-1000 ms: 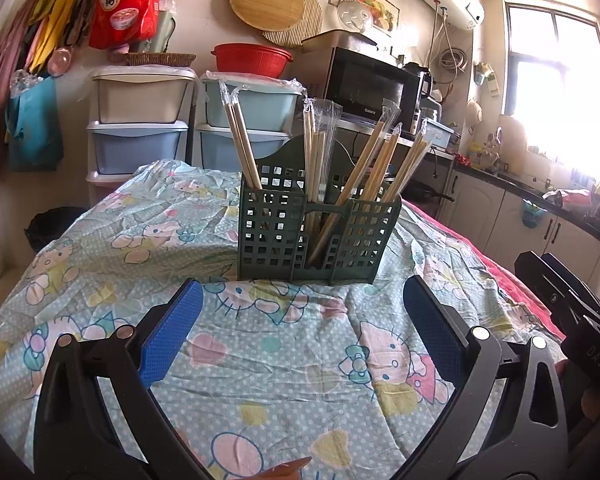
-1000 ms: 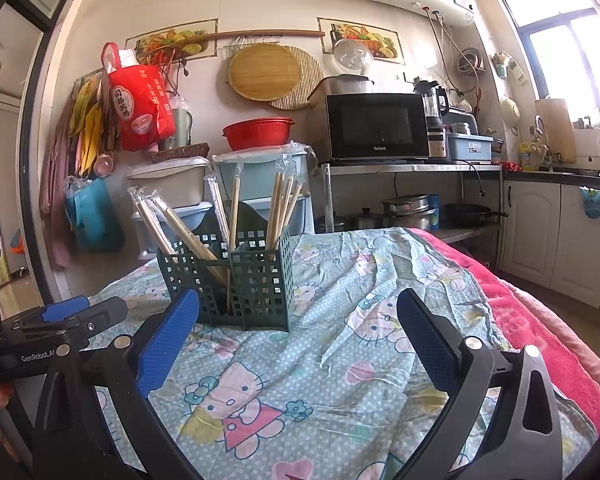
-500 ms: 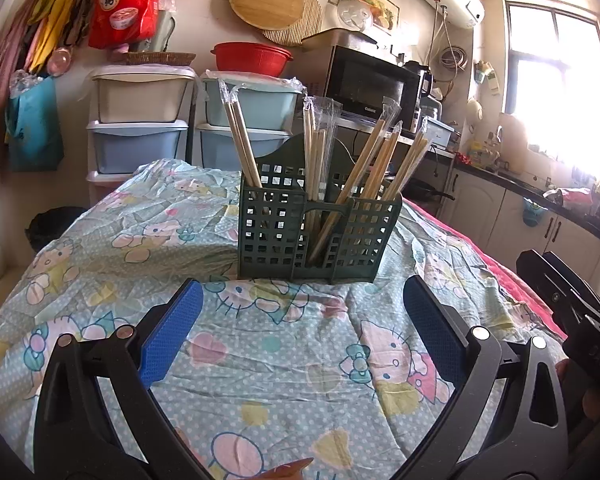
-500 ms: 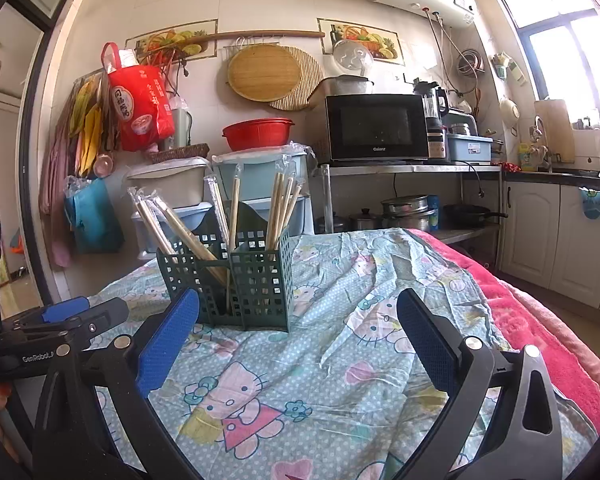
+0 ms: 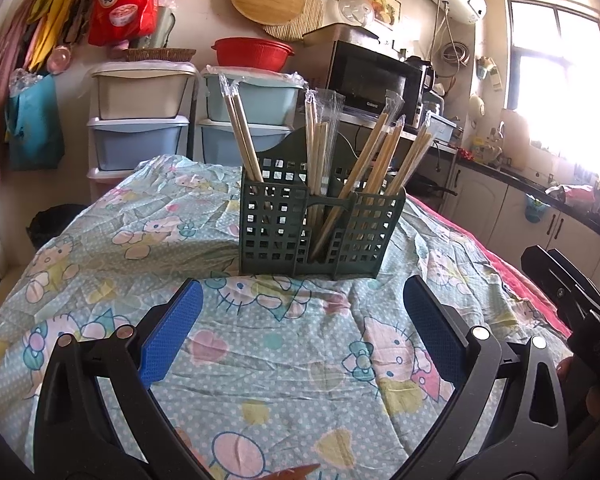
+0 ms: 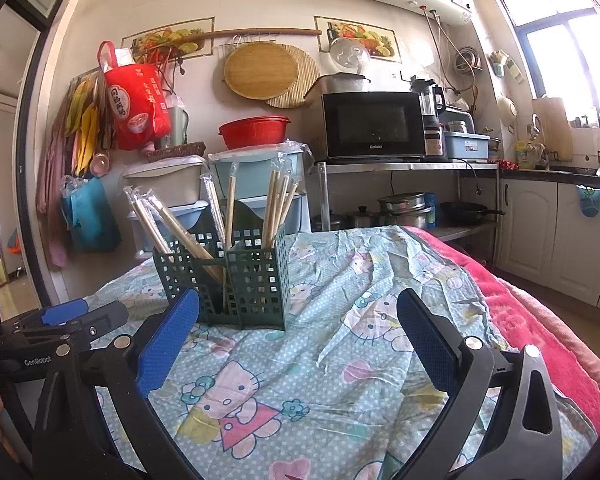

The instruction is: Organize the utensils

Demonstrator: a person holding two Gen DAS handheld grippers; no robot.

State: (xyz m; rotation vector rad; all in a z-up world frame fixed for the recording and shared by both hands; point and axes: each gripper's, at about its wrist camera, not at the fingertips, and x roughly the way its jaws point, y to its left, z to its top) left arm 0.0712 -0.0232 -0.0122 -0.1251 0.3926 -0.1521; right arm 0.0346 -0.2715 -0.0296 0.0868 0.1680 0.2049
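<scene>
Left claw: the left gripper [image 5: 298,328], black with blue pads, is spread wide and empty above the cloth.
Right claw: the right gripper [image 6: 298,334] is likewise released, holding nothing.
Utensils: plastic-sleeved wooden chopsticks [image 5: 317,148] stand leaning in a dark green plastic lattice caddy [image 5: 319,228] on the Hello Kitty patterned tablecloth [image 5: 276,356], ahead of both claws.
Handling: probably light, stiff and slippery in their film; pinching mid-shaft above the caddy rim looks safest.
Caddy: likely light and tippable.
Writing: "Galanz" on the black microwave [image 6: 373,126]; "GenRobot" on the left gripper's body; Chinese characters on the red bag [image 6: 138,110].
</scene>
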